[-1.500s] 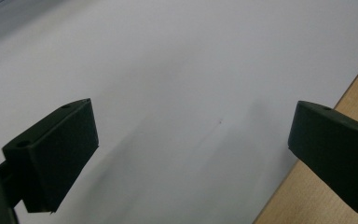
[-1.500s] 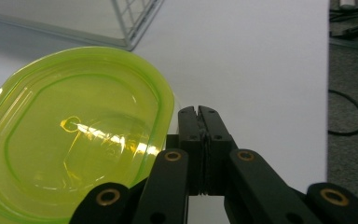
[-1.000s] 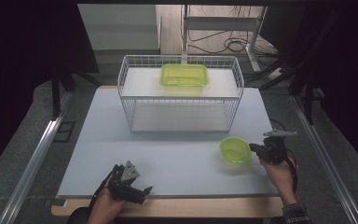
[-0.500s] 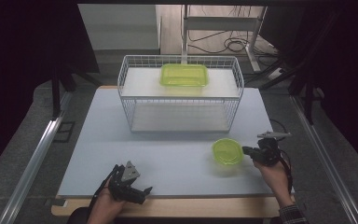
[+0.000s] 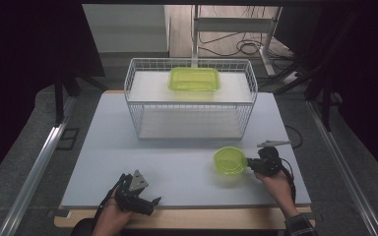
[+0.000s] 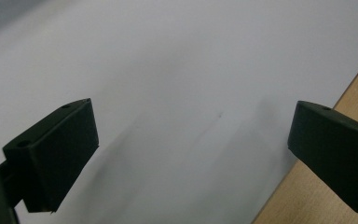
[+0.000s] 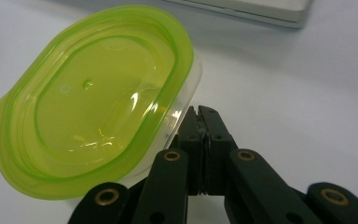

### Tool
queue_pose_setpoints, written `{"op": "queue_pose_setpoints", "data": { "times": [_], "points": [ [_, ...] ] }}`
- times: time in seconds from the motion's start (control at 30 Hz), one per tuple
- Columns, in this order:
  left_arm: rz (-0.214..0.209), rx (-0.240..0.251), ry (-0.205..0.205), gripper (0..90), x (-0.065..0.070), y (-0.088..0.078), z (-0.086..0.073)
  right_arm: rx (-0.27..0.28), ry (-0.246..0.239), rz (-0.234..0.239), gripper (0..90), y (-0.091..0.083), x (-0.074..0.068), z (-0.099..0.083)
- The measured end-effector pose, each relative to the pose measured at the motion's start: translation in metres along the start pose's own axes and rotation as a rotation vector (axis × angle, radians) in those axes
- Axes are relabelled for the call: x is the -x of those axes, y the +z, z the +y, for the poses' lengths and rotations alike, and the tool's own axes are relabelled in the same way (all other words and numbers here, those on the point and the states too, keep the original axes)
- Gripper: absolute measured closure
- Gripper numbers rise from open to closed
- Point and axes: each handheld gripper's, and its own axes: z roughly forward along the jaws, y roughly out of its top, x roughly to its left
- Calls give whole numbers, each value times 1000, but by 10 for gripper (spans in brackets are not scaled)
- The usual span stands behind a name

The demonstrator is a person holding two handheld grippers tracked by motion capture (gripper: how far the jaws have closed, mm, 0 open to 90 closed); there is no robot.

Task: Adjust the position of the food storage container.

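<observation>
Looking down on a white table [image 5: 128, 147] from the person's side, with a white wire basket [image 5: 191, 98] standing toward the far edge and a rectangular green-lidded container [image 5: 194, 78] resting on the basket's upper shelf. Near the front right, right gripper [image 5: 250, 164] in the person's right hand [image 5: 275, 184], jaws pressed tight together beside the rim of a small round container with a green lid [image 5: 230, 161]. Seen close from the right gripper view, same round container [image 7: 93, 98] lying tilted against the tabletop, clear tub under a translucent lime lid, its edge touching the closed black jaw tips of the right gripper [image 7: 199, 116]; whether the rim is pinched between the pads cannot be told. At the front left corner, left gripper [image 5: 150, 201] held low in the left hand [image 5: 110, 216], just above the table's near edge, well apart from the round container. From the left gripper view, left gripper [image 6: 191, 140] with both black jaws spread wide, nothing between them but bare white tabletop [image 6: 191, 70] and a strip of wooden edge [image 6: 307, 200] at the right.
</observation>
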Motion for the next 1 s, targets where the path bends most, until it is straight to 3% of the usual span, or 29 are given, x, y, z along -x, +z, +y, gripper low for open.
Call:
{"op": "queue_pose_setpoints", "data": {
  "times": [0.2, 0.77, 0.9, 1.0],
  "points": [
    [0, -3, 2, 16, 0, 0, 0, -8, -8, 41, 879, 14, -8, 4],
    [-5, 2, -3, 16, 0, 0, 0, -25, -57, 163, 879, 54, -49, 19],
    [-29, 20, -34, 20, -3, -2, 0, -32, -78, 181, 879, 65, -59, 24],
    [-52, 47, -65, 21, -5, -6, 0, -35, -109, 166, 877, 70, -63, 26]
  ]
}}
